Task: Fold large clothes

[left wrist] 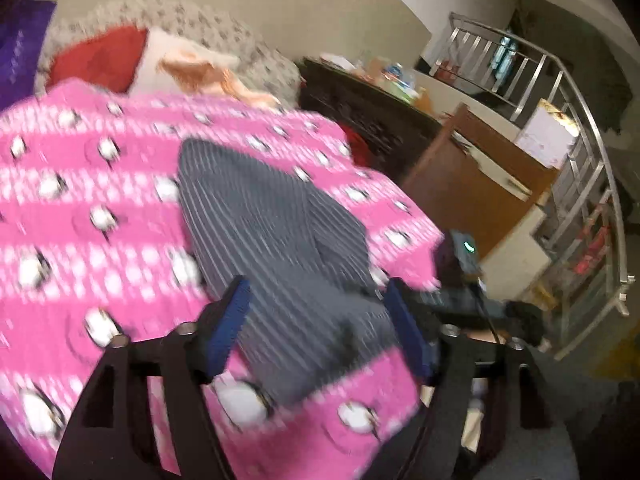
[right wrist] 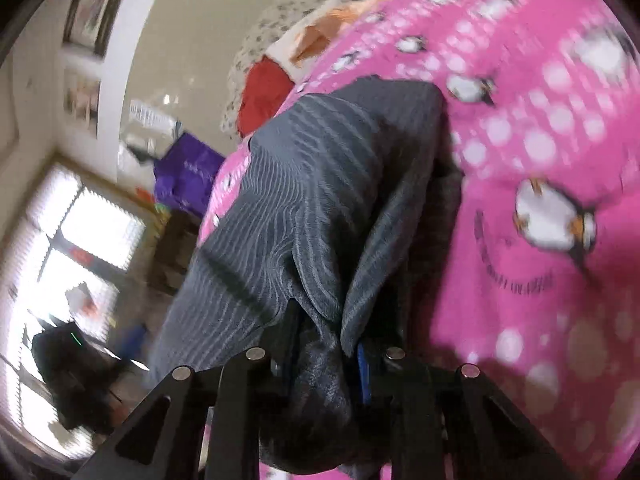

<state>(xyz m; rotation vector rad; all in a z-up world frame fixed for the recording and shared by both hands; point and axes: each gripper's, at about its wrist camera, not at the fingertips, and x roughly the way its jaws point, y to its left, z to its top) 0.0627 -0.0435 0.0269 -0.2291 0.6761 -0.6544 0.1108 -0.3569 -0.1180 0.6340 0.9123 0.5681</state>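
I see the striped grey garment (left wrist: 276, 240) lying along the pink penguin-print blanket (left wrist: 100, 208) that covers the bed, with a red pillow (left wrist: 96, 58) near the far end. My left tongs (left wrist: 316, 320) hang above the near end of the garment with their blue pads spread wide and nothing between them. My right tongs (right wrist: 332, 344) are clamped on a bunched fold of the same cloth, which drapes up over them.
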